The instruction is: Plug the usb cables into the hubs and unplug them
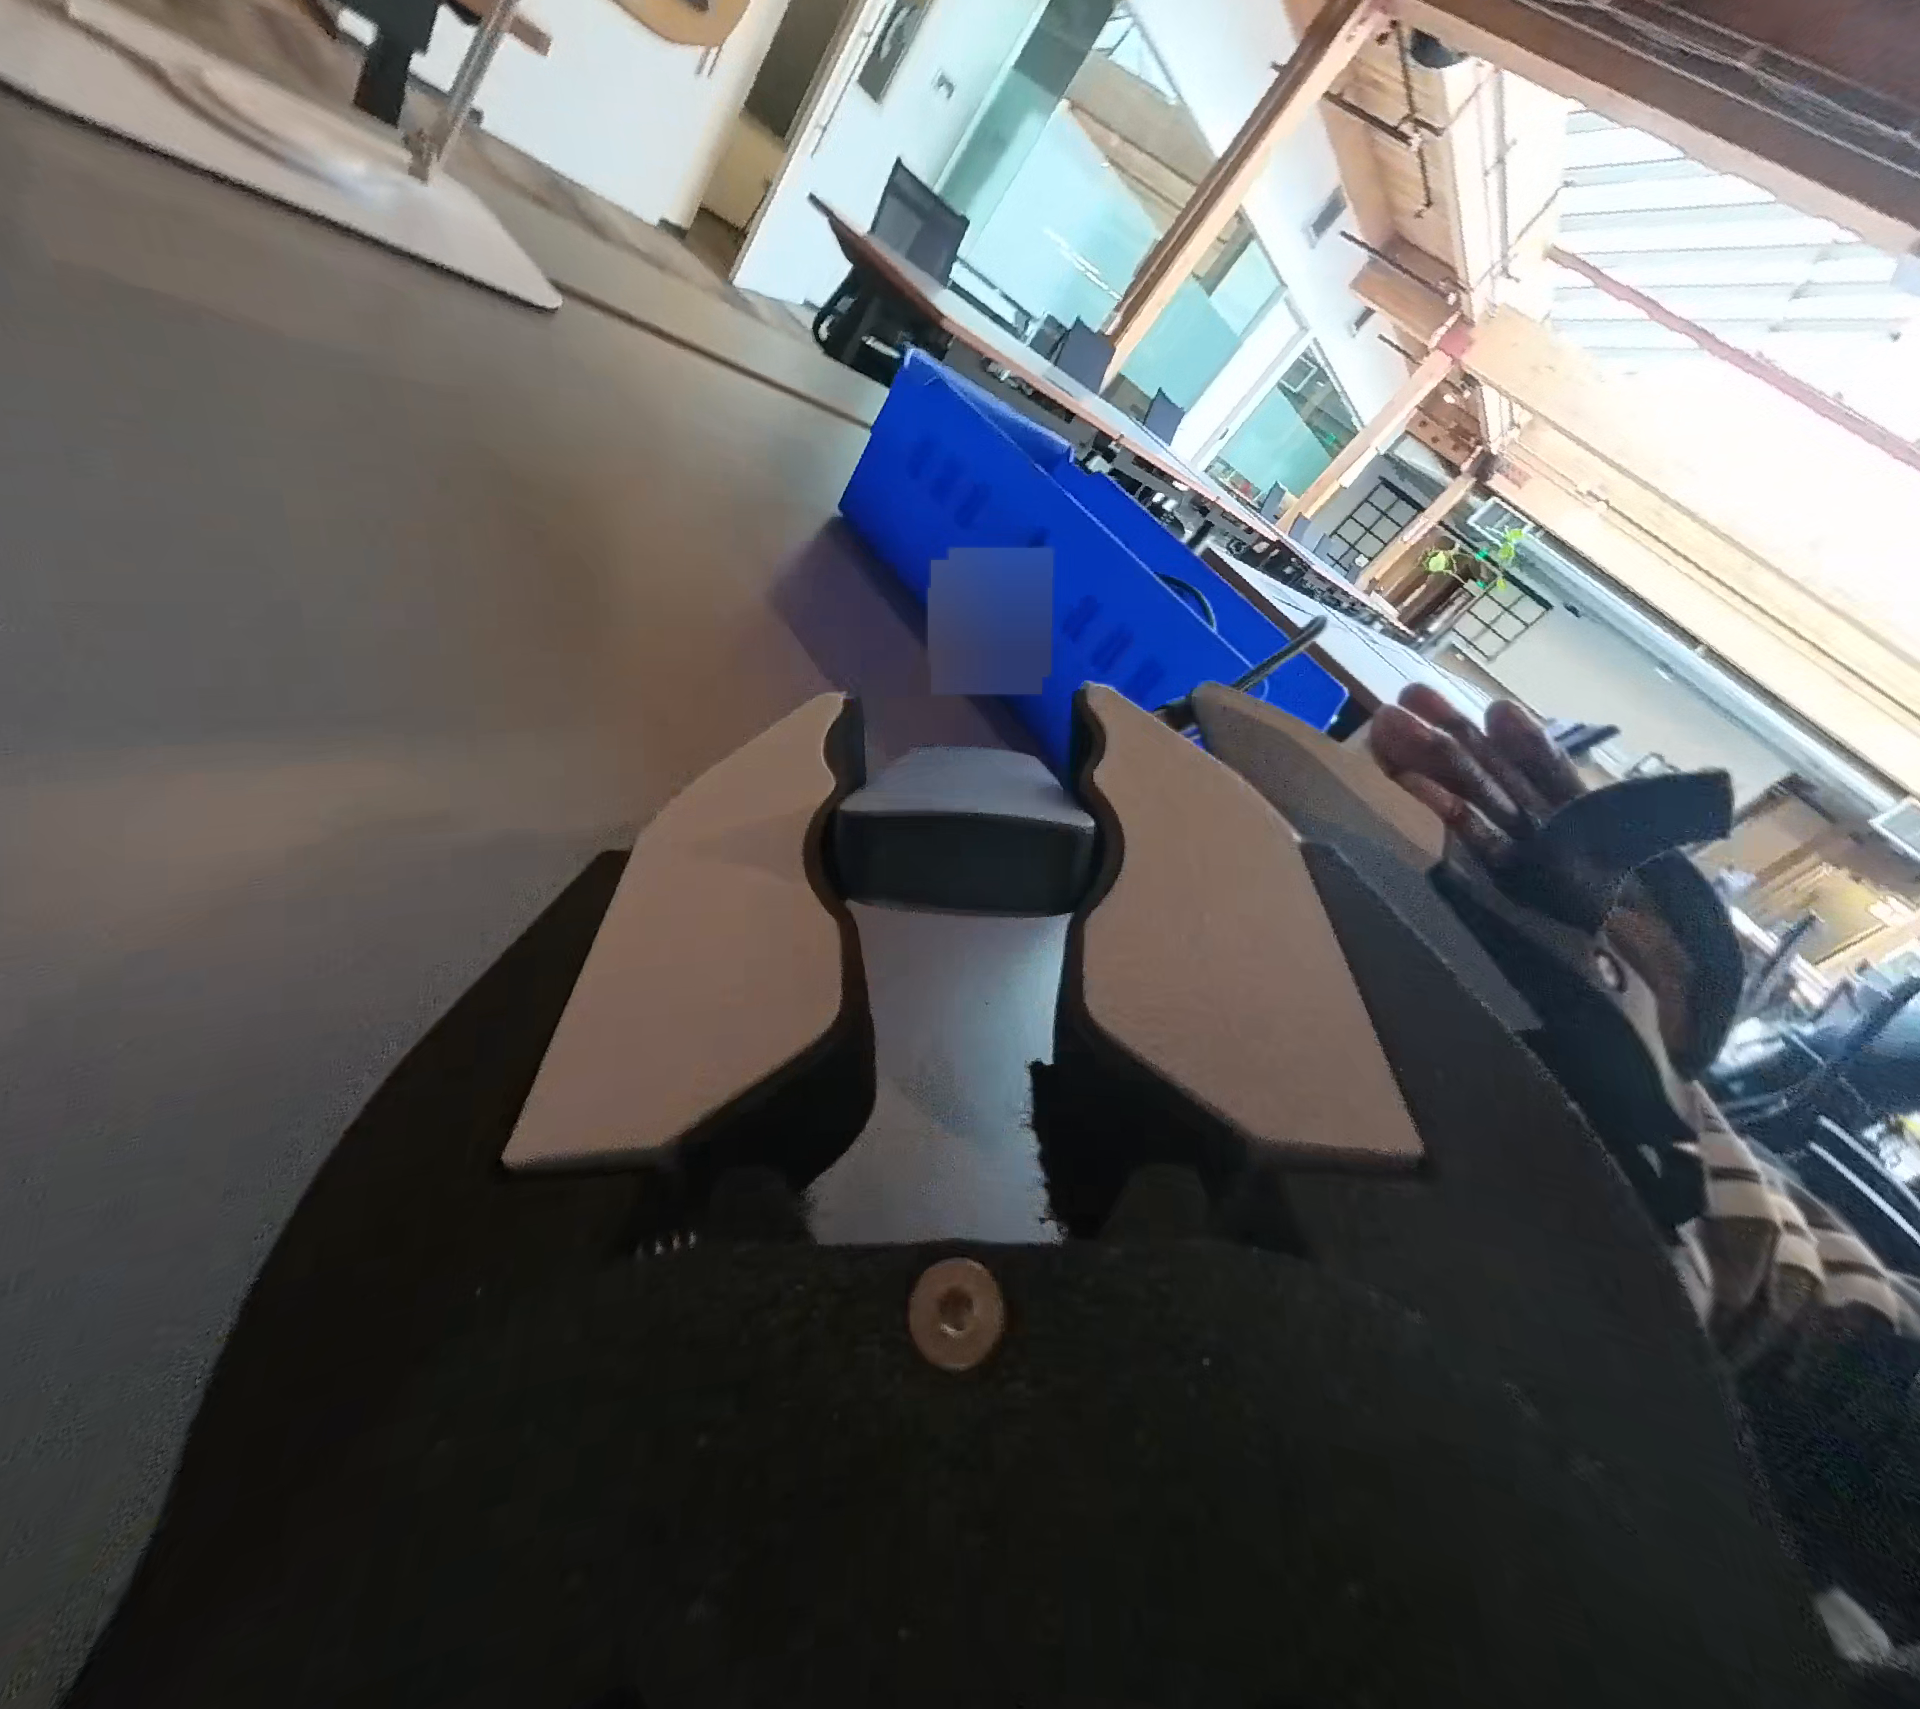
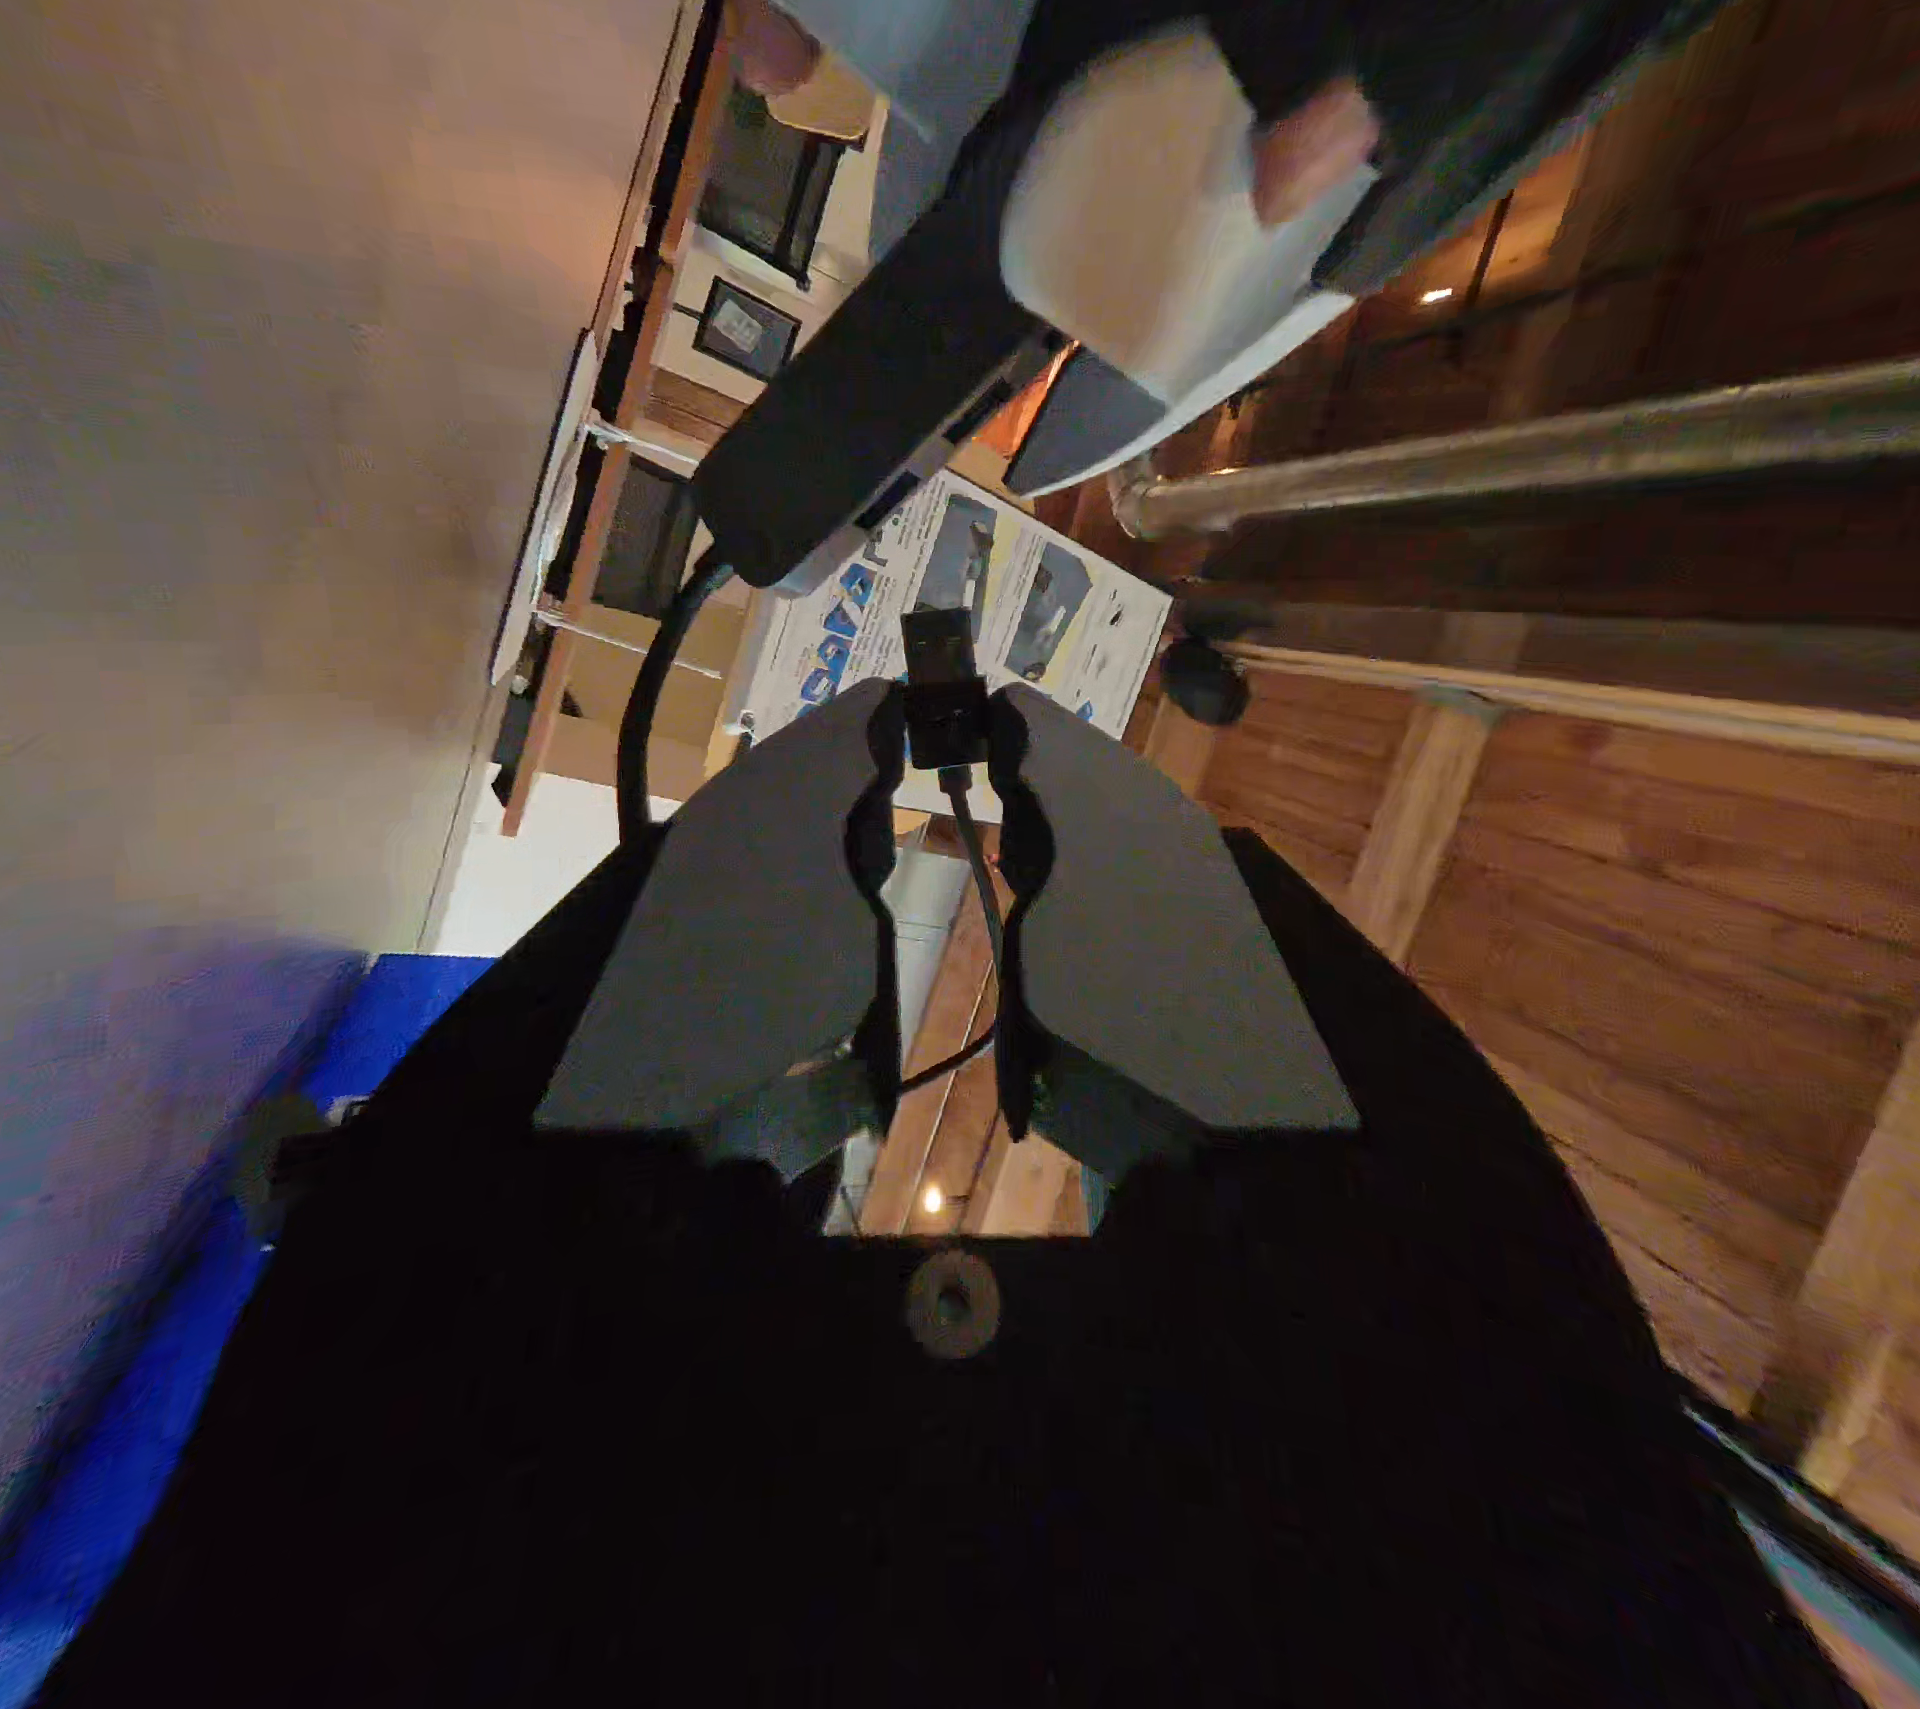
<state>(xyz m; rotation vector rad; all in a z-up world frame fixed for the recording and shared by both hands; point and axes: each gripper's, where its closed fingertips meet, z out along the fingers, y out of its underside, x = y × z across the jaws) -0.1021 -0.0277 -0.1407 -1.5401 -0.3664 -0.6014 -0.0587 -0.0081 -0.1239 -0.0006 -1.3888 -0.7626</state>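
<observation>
Left wrist view: the left gripper point(image 1: 964, 729) has its jaws clamped on the dark grey hub point(image 1: 961, 849), one finger on each side. The hub's blunt end face looks back at the cam and its long axis runs fwd between the fingers, away from the cam. Whole view is rolled, so the grey table point(image 1: 312, 620) slopes. A blue bin point(image 1: 1049, 516) stands on the table just past the fingertips, near the far edge. At right, a finger of the other gripper point(image 1: 1309, 776) shows, w/ a person's hand point(image 1: 1475, 766) behind it.

Right wrist view: the right gripper point(image 2: 940, 703) has narrow jaws pinching the black USB plug point(image 2: 940, 683) by its body. The plug's long axis lies along the fingers, metal end pointing fwd past the tips twd the hub point(image 2: 862, 433). Its thin cable point(image 2: 982, 880) trails back between the fingers. The hub hangs in the air, held by the left gripper point(image 2: 1039, 225), long axis diagonal from upper right to lower left, its own thick lead point(image 2: 649, 693) curving down. Plug tip is near the hub's port side but apart from it.
</observation>
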